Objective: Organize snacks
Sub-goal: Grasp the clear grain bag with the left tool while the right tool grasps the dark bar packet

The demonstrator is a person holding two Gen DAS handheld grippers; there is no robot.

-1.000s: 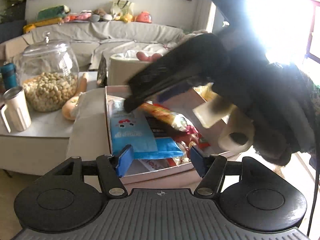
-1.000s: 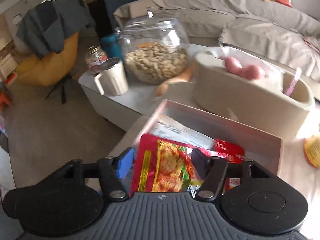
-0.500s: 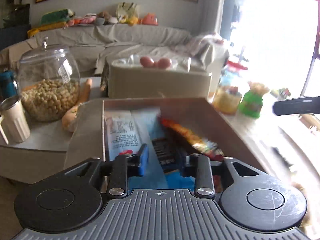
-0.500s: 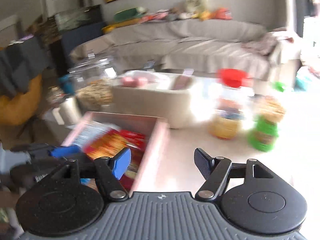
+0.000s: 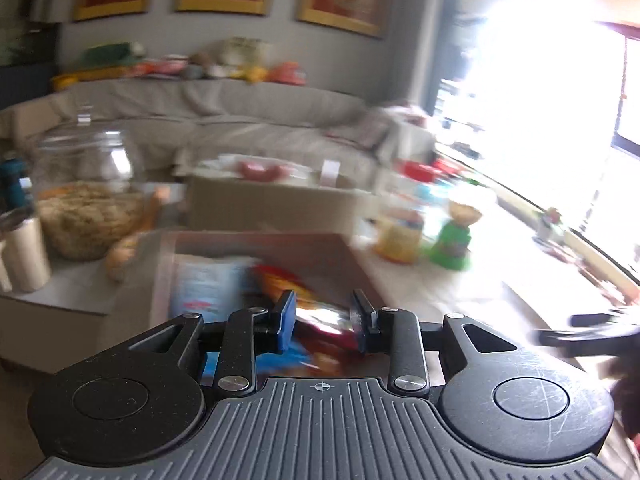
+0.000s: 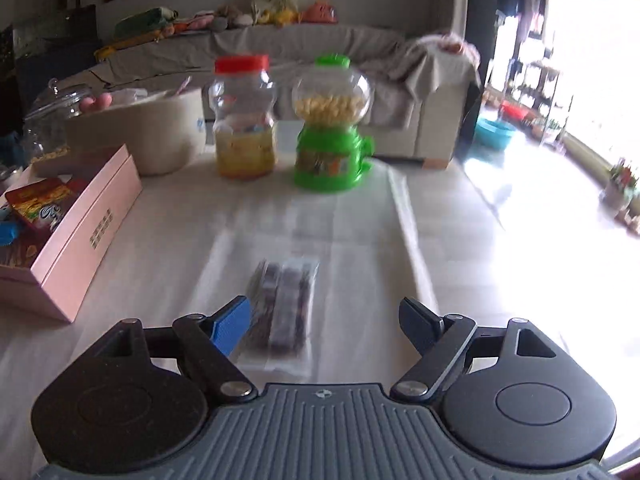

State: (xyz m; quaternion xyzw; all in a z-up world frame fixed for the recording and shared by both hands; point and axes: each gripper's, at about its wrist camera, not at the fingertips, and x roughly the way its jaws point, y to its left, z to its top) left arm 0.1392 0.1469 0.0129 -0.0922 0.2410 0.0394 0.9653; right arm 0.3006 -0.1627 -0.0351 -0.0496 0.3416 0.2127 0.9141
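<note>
right hand-held gripper (image 6: 322, 322) tilted down, opening

Count of items observed:

- One pink box (image 6: 86, 236), near the left edge of the tabletop (image 6: 360, 220).
- At least three snack packets inside the box; blur prevents an exact figure.
- One clear dark-filled snack packet (image 6: 282, 312) on the tabletop, near the front edge.
- One red-lidded jar (image 6: 244, 120) and one green dispenser (image 6: 330, 128), toward the far edge.
- One beige tub (image 6: 160, 132).
- One large glass jar (image 5: 86, 196).
- One mug (image 5: 24, 256).
- Three framed pictures on the wall.
</note>
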